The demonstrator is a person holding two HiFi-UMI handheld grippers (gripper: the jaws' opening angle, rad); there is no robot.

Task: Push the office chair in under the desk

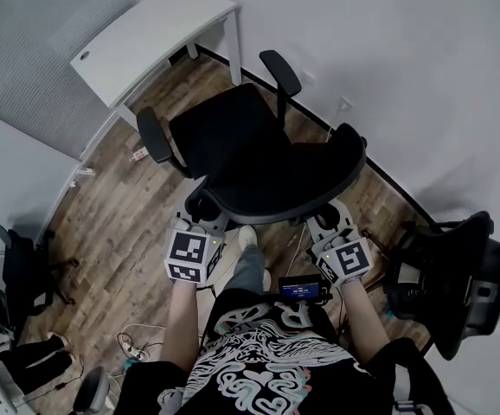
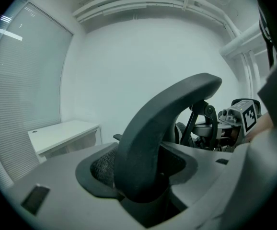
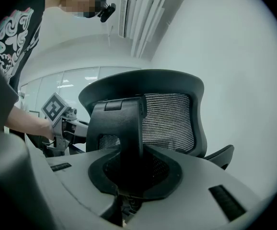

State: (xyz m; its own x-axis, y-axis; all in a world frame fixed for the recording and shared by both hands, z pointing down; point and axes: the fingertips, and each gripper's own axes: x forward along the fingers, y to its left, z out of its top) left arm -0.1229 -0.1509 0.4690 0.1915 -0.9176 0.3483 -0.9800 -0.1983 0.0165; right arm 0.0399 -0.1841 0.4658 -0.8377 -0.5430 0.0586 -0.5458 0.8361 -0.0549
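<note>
The black office chair (image 1: 233, 141) stands on the wood floor, its seat facing the white desk (image 1: 155, 28) at the upper left, a gap between them. My left gripper (image 1: 200, 213) is shut on the left end of the backrest rim (image 2: 162, 123). My right gripper (image 1: 326, 225) is shut on the backrest's right side, its jaws round the black back frame (image 3: 124, 128) in front of the mesh (image 3: 169, 119). The left gripper view shows the desk (image 2: 64, 133) beyond the rim. Each gripper shows in the other's view: the right gripper (image 2: 239, 116) and the left gripper (image 3: 57, 114).
A second black chair (image 1: 458, 275) stands close at the right, another dark chair (image 1: 25, 271) at the left. Cables and a power strip (image 1: 133, 346) lie on the floor near my feet. White walls run behind the desk and along the right.
</note>
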